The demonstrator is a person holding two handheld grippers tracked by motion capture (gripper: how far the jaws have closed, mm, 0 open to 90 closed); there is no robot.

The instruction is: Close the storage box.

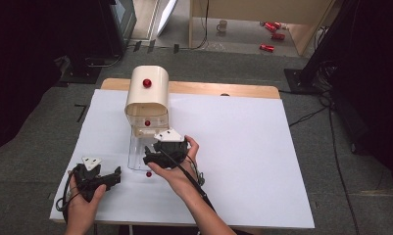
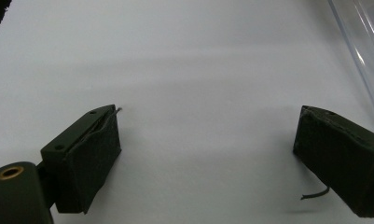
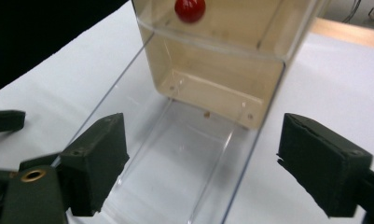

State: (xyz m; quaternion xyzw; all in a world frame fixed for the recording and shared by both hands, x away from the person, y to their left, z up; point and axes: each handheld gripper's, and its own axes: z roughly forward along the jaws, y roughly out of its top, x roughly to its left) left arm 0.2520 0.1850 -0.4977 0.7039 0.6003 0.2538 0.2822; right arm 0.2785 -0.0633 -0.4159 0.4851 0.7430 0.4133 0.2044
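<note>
The right hand-held gripper [image 3: 201, 165] hangs with its two black jaws spread wide over a clear plastic tray [image 3: 175, 168] on the white worktop [image 3: 334, 79]. Beyond the tray stands a cream box [image 3: 217, 88], a red knob [image 3: 190, 10] at its top.

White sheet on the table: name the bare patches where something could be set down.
The white sheet lies bare right of the cream box, out to its right edge. It is crowded around the clear drawer, both grippers and the red knob.
</note>
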